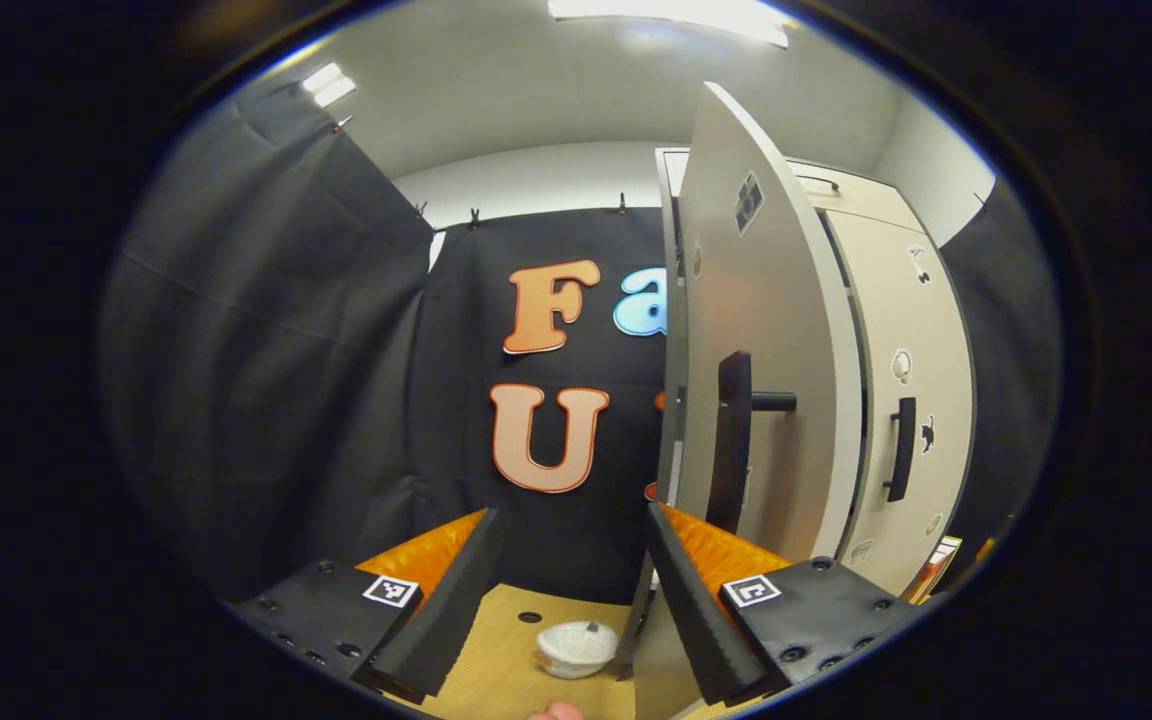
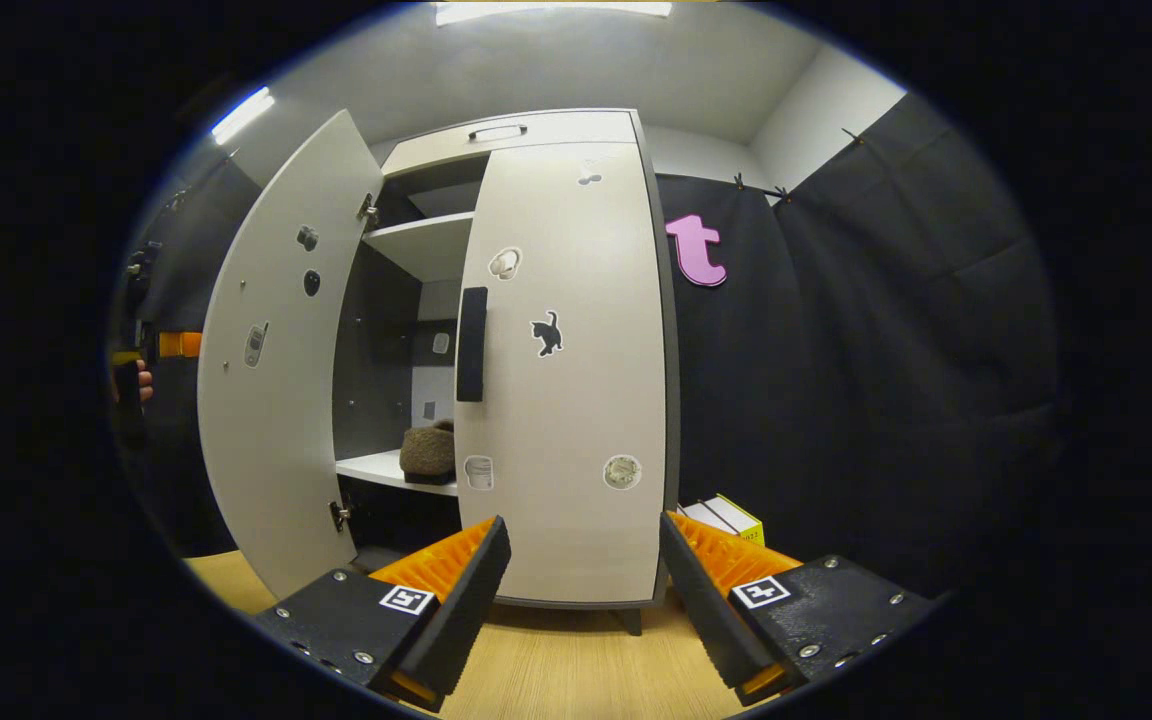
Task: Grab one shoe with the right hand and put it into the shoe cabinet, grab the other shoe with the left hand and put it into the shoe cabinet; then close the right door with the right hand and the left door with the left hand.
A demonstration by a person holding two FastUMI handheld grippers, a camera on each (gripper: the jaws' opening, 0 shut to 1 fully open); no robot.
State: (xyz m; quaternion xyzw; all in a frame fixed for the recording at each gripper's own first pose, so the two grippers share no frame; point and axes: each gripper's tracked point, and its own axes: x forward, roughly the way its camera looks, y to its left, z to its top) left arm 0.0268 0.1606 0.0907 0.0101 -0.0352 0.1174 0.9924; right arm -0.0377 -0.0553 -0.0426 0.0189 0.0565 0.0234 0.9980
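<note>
Beside the shoe cabinet [image 2: 536, 370], two grippers at the door-closing stage. Right door [image 2: 566, 380] shut flush against the cabinet front, vertical handle [image 2: 472, 344] at its inner edge; left door [image 2: 271, 370] swung wide, inner face turned toward the right gripper view. Brown shoe [image 2: 428, 452] lying on the cabinet's lower shelf [image 2: 376, 468], just inside the opening between the two doors — second shoe not made out, perhaps hidden behind the shut door.

Left gripper [image 1: 571, 590] released, fingers spread with nothing between them, stationed at the outer face of the left door [image 1: 751, 340]; seen edge-on from this view. Long bar handle [image 1: 733, 440] upright, its axis parallel to the door's free edge, lying up and to the right of the gripper, close ahead. White round object [image 1: 576, 648] on the floor [image 1: 496, 650] below the gripper, identity unclear.

Right gripper [image 2: 581, 590] likewise released and empty, facing the shut right door from low down, well apart from the open door. Hand holding the left gripper [image 2: 141, 380] glimpsed behind the open door's outer side.

Judged remaining step — closing the left door; left gripper clearly the nearer. Deciding relation: door's outer face to the gripper's right, so a push toward the cabinet, against the panel or the upright handle, likely suffices. Risk judged slight: fingers slipping off the door's edge.
</note>
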